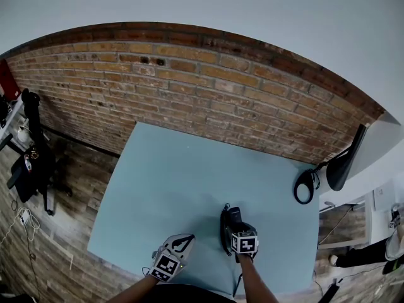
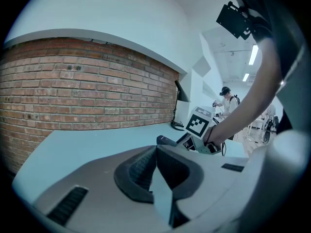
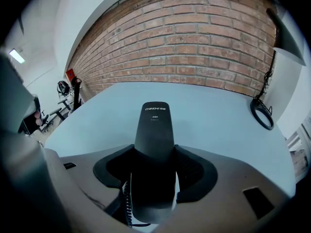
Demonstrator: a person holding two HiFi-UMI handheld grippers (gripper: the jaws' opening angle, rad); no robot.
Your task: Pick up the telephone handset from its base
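Pale blue tabletop [image 1: 189, 182] runs from the person's forearms out to a brick wall. Nearest, at the table's front edge, the left gripper [image 2: 156, 151] hovers low with its jaw tips brought together and nothing between them; only a wedge of tabletop shows through the gap further back.

Just beside it, the right gripper [image 3: 154, 155] tilts steeply down, its marker cube [image 1: 245, 243] facing up. Its jaws stand wide, closed on the sides of the black telephone handset [image 3: 154, 125], which fills the space between the pads. A thin sliver of light shows low down by one pad. The handset points away from the person, printed end outward, and its coiled cord [image 3: 127, 203] hangs at the near end.

In the head view, a dark telephone base [image 1: 223, 229] lies just under and beside this gripper. Whether the handset has cleared it I cannot tell.

Further out, the tabletop is bare as far as the right-hand edge, where a black loop of cable [image 1: 304, 187] lies flat. A black desk lamp [image 1: 344, 163] stands just beyond it, off the corner. Behind everything is the brick wall [image 1: 208, 87], and past it to the right, in the left gripper view, a person [image 2: 227, 101] stands far off in a bright room.
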